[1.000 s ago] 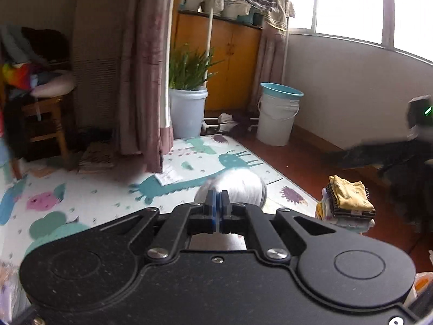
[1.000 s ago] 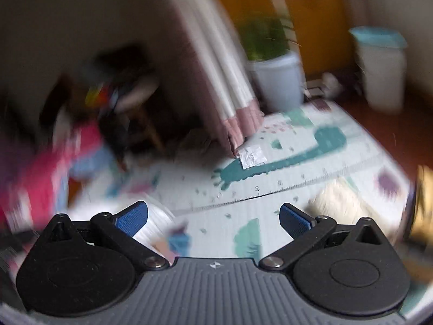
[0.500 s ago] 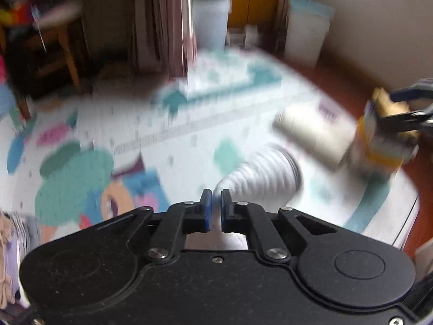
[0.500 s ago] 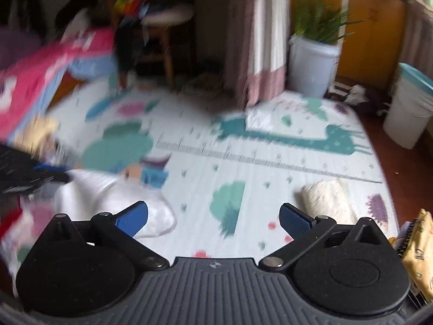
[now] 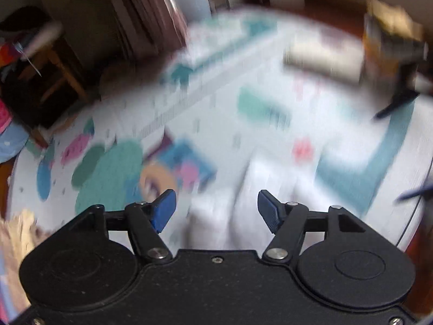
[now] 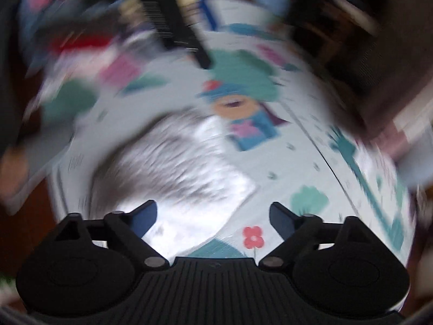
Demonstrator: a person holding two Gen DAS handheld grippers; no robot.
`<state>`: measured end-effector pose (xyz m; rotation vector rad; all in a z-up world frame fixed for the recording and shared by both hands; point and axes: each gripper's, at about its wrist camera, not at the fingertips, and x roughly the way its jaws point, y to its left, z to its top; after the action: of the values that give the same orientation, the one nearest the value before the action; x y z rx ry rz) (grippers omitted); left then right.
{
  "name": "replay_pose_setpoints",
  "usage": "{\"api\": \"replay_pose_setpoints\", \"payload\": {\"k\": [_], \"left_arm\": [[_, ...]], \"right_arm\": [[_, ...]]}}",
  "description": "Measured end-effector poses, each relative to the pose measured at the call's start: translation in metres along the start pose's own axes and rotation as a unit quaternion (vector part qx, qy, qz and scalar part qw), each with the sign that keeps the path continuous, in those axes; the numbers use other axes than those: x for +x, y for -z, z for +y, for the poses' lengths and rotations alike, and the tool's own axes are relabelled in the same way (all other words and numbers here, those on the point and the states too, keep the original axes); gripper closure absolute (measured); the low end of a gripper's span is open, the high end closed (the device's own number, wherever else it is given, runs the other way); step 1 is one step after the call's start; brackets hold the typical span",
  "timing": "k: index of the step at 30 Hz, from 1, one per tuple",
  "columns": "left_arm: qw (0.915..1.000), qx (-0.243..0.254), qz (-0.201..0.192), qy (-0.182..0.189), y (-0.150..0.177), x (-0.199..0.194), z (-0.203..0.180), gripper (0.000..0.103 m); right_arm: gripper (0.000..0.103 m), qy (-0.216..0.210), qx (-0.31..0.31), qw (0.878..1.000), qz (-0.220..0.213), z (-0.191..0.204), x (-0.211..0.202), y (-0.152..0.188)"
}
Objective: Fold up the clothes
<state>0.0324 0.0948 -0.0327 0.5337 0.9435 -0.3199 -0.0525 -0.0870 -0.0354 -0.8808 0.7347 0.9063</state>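
You have one white garment (image 6: 176,162) lying on the patterned play mat (image 6: 311,157), just ahead of both grippers. In your right wrist view its long axis runs diagonally, from the near edge of the frame up and away toward the left, with one squared corner pointing right. In your left wrist view the same white cloth (image 5: 259,189) sits straight ahead between the fingers, but blur hides its outline and its near part is cut off behind the gripper body.

Your left gripper (image 5: 216,211) has its two blue-padded fingers (image 5: 163,211) spread wide with nothing in them. Your right gripper (image 6: 213,216) is likewise spread wide and empty, its fingers (image 6: 144,216) hovering over the near end of the garment.

One stack of folded clothes (image 5: 389,46), yellowish on top, stands at the mat's far right edge, and one pale folded piece (image 5: 322,57) lies beside it. Both views are heavily smeared, so the clutter around the mat is hard to make out.
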Motion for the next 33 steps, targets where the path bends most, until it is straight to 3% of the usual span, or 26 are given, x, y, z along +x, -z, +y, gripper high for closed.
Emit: {"api": "replay_pose_setpoints", "payload": {"k": [4, 7, 11, 14, 17, 21, 22, 24, 26, 27, 31, 33], "left_arm": [[0.9930, 0.023, 0.115, -0.018, 0.048, 0.055, -0.003, 0.037], [0.9882, 0.054, 0.141, -0.027, 0.062, 0.069, -0.004, 0.037], [0.9920, 0.066, 0.105, 0.027, 0.059, 0.066, 0.006, 0.037], [0.9875, 0.118, 0.080, 0.067, 0.060, 0.062, 0.004, 0.037], [0.9774, 0.173, 0.056, 0.107, 0.062, 0.057, 0.001, 0.037], [0.9447, 0.298, 0.052, 0.127, 0.092, 0.073, -0.016, 0.037], [0.9361, 0.325, 0.048, 0.125, 0.101, 0.077, -0.020, 0.037], [0.9134, 0.389, 0.030, 0.115, 0.118, 0.084, -0.028, 0.037], [0.8891, 0.446, 0.005, 0.102, 0.133, 0.091, -0.037, 0.037], [0.8809, 0.464, -0.009, 0.094, 0.137, 0.092, -0.038, 0.037], [0.8452, 0.527, -0.063, 0.066, 0.144, 0.100, -0.045, 0.037], [0.8329, 0.544, -0.083, 0.055, 0.143, 0.107, -0.049, 0.037]], "right_arm": [[0.026, -0.008, -0.125, 0.992, -0.004, 0.086, 0.031, 0.001], [0.026, -0.003, -0.171, 0.985, -0.024, 0.141, 0.052, -0.009], [0.026, 0.028, -0.233, 0.971, -0.037, 0.191, 0.082, -0.016], [0.024, 0.060, -0.272, 0.960, -0.044, 0.214, 0.104, -0.018], [0.018, 0.067, -0.239, 0.968, -0.023, 0.221, 0.130, -0.025], [0.018, 0.082, -0.193, 0.977, 0.026, 0.221, 0.166, -0.019], [0.022, 0.088, -0.187, 0.978, 0.029, 0.217, 0.170, -0.014], [0.039, 0.100, -0.165, 0.981, 0.034, 0.204, 0.176, -0.004], [0.049, 0.110, -0.096, 0.988, 0.043, 0.170, 0.174, 0.003], [0.055, 0.115, -0.062, 0.990, 0.047, 0.153, 0.172, 0.006], [0.056, 0.148, 0.060, 0.985, 0.057, 0.090, 0.167, 0.028], [0.056, 0.155, 0.113, 0.980, 0.055, 0.065, 0.164, 0.042]]}}
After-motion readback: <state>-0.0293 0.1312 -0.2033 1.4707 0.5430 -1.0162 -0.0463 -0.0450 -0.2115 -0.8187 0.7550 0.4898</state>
